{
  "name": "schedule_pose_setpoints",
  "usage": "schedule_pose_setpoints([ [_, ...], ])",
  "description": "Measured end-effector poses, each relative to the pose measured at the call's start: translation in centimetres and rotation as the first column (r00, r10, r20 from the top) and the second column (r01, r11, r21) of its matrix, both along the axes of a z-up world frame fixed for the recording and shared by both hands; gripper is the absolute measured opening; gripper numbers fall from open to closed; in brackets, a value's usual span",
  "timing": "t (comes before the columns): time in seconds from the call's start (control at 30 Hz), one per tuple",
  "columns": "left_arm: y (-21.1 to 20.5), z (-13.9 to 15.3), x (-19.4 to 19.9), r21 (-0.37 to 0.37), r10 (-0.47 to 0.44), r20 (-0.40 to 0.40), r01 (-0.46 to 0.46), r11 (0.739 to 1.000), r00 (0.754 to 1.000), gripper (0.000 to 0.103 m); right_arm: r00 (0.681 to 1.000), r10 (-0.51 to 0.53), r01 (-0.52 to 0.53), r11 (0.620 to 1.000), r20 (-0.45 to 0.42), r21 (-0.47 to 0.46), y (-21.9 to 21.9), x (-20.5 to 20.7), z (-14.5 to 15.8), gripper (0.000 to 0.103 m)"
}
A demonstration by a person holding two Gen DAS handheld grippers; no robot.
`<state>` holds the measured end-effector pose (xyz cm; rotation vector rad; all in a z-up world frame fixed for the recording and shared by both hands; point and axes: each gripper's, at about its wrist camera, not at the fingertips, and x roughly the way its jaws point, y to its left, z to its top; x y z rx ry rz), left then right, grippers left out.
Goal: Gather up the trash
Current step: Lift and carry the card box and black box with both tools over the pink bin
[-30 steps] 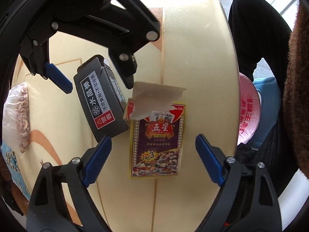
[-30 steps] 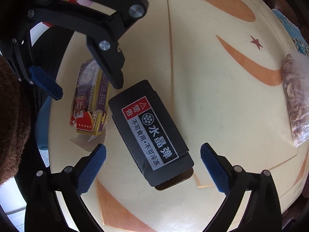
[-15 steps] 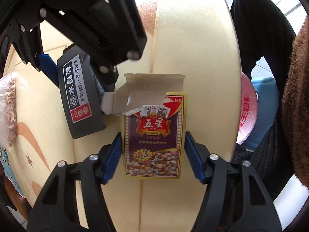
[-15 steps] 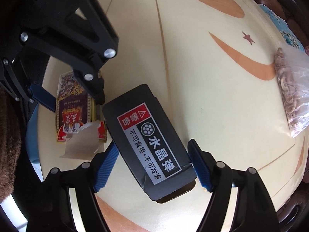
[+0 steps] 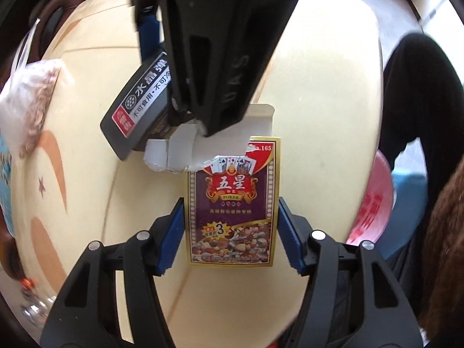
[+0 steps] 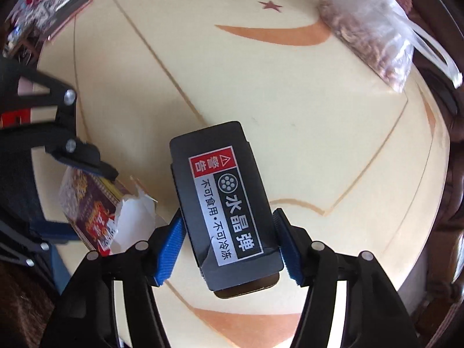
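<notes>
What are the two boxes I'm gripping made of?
Card box: seemingly thin glossy printed paperboard; its torn flap shows a white fibrous edge. Black box: probably matte black cardboard with a glossy sticker label; a brown edge shows at its near end.

The left gripper (image 5: 230, 233) squeezes a torn card box (image 5: 233, 203) by its sides. A black box (image 5: 136, 107) sits behind it, over the table (image 5: 319, 116).

Both hand-held grippers closed: left (image 5: 230, 233) on card box (image 5: 233, 203), right (image 6: 229, 246) on black box (image 6: 226, 203).
</notes>
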<state>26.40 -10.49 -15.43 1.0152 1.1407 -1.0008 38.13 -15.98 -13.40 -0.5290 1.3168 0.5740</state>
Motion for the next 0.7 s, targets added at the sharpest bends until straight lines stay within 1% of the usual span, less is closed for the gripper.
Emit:
schedule_pose_setpoints([
  [0.03, 0.2, 0.2, -0.1, -0.013, 0.026, 0.010, -0.026, 1.000, 1.000, 0.060, 0.999, -0.032, 0.032, 0.999, -0.001, 0.016, -0.3, 0.1, 0.4, 0.056],
  [0.1, 0.7, 0.6, -0.3, -0.042, 0.075, 0.021, -0.074, 0.996, 0.997, 0.060, 0.997, -0.072, 0.072, 0.997, 0.036, 0.011, -1.1, 1.1, 1.9, 0.056],
  [0.2, 1.5, 1.2, 0.1, -0.081, 0.147, -0.001, -0.147, 0.986, 0.989, 0.060, 0.990, -0.127, 0.128, 0.992, 0.061, -0.013, -1.9, 0.9, 2.7, 0.056],
  [0.23, 2.1, 1.7, 1.0, -0.095, 0.182, -0.006, -0.182, 0.979, 0.983, 0.060, 0.987, -0.144, 0.146, 0.989, 0.075, -0.024, -2.2, 0.6, 2.7, 0.056],
  [0.27, 2.3, 1.8, 1.4, -0.099, 0.209, -0.024, -0.211, 0.973, 0.978, 0.059, 0.984, -0.170, 0.172, 0.985, 0.060, -0.030, -2.6, 0.2, 2.2, 0.056],
  [0.3, 2.2, 1.5, 1.2, -0.102, 0.232, -0.022, -0.233, 0.967, 0.972, 0.059, 0.980, -0.195, 0.196, 0.980, 0.050, -0.027, -3.0, -0.5, 1.7, 0.056],
  [0.37, 2.4, 2.2, 1.0, -0.125, 0.258, -0.003, -0.257, 0.958, 0.966, 0.059, 0.977, -0.206, 0.207, 0.978, 0.051, -0.032, -3.5, -2.7, 0.8, 0.056],
  [0.4, 2.6, 2.8, 1.0, -0.139, 0.272, -0.009, -0.270, 0.953, 0.962, 0.059, 0.974, -0.214, 0.216, 0.976, 0.069, -0.033, -3.7, -3.1, 1.1, 0.056],
  [0.47, 2.9, 3.9, 0.7, -0.165, 0.310, 0.003, -0.305, 0.938, 0.951, 0.059, 0.970, -0.235, 0.235, 0.972, 0.066, -0.002, -3.8, -3.9, 1.8, 0.056],
  [0.53, 3.4, 4.9, 0.9, -0.187, 0.357, 0.004, -0.350, 0.918, 0.934, 0.059, 0.963, -0.249, 0.249, 0.968, 0.100, 0.016, -4.3, -5.0, 3.1, 0.056],
  [0.57, 3.6, 5.4, 1.0, -0.195, 0.379, 0.002, -0.372, 0.908, 0.925, 0.059, 0.959, -0.260, 0.259, 0.966, 0.117, 0.027, -4.0, -6.8, 3.0, 0.056],
  [0.7, 4.2, 7.0, 0.2, -0.235, 0.455, 0.010, -0.441, 0.866, 0.890, 0.059, 0.939, -0.299, 0.295, 0.954, 0.171, 0.048, -4.5, -9.2, 5.5, 0.056],
])
